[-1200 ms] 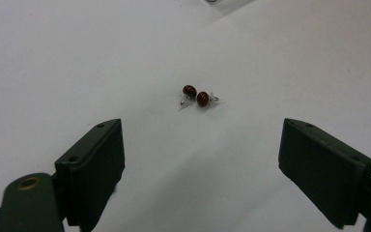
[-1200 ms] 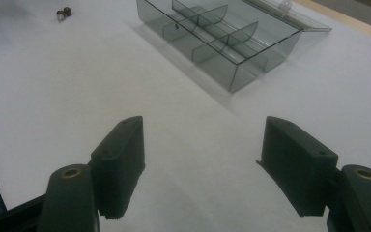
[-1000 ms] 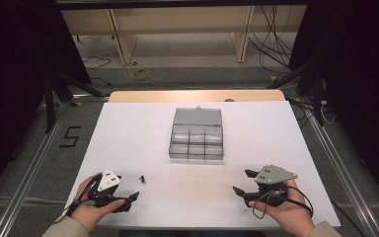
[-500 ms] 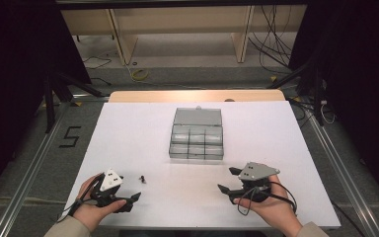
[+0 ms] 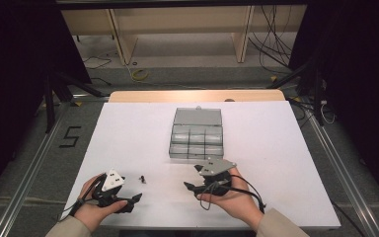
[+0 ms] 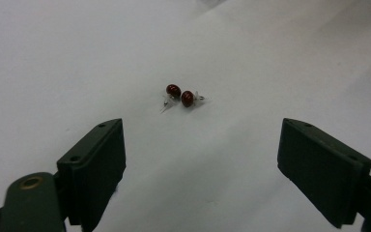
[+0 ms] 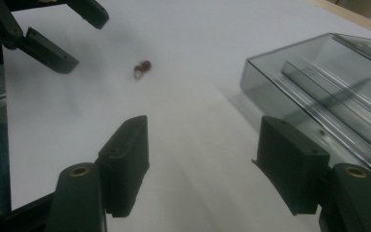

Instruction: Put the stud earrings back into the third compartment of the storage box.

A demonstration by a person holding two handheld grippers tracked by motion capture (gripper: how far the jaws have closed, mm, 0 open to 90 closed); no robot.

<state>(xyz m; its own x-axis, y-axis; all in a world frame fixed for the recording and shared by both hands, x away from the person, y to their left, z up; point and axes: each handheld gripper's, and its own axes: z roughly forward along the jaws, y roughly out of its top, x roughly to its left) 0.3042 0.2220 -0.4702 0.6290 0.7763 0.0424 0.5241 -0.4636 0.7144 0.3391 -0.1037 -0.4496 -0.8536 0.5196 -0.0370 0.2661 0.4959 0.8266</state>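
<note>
High view: white table, grey floor; left gripper wide, right gripper wide, closing slightly, empty.

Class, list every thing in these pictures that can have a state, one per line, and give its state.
Compartment box: lid open, laid back flat; compartments look empty.
Earrings: two red studs lying loose on the table, side by side.
Left gripper: open, empty, pointed at the earrings.
Right gripper: open, empty, jaws just closing slightly.
</note>
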